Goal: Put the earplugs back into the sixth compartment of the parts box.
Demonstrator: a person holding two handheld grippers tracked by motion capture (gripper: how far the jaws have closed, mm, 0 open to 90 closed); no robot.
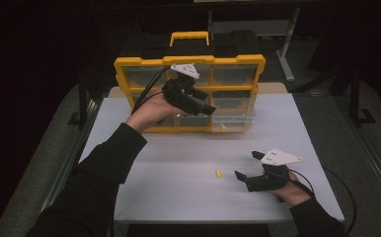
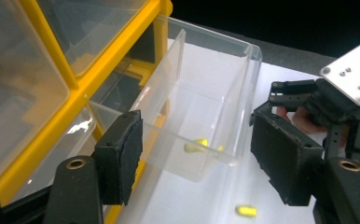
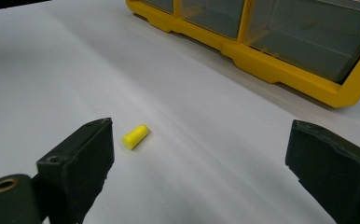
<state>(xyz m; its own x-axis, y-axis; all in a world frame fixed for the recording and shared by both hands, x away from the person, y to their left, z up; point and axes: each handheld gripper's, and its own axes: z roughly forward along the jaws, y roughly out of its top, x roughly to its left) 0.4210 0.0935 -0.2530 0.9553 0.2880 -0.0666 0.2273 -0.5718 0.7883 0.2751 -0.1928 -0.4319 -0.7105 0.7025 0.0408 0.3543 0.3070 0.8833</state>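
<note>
— Right hand-held gripper [image 3: 199,163] rests low on the table [image 1: 178,197] with its jaws wide apart and nothing between them. The yellow plug [image 3: 135,136] lies just ahead of them, nearer to one jaw, alone on the white surface.

— And the left hand-held gripper [image 2: 197,158]?

— It is up at the yellow organizer [image 1: 188,94], jaws also apart, gripping nothing. One clear drawer [image 2: 206,107] stands pulled out between them, and the pads do not press it. Inside I see one or two more small yellow pieces, blurred.

— How will the plug handle, you think?

— It looks like a foam earplug, so I judge it very light and soft. It will squash under the pads and then spring back. It is round, so it can roll away if one jaw pushes it first.

— Where to take it?

— Across the middle of its body, with both pads meeting it at the same time. A gentle squeeze seems enough; a hard one only flattens it. It is small against the wide pads, so the jaws must come low, almost touching the table.

— And the drawer?

— Thin stiff plastic, smooth, probably slippery. Better to hold its front wall.
</note>
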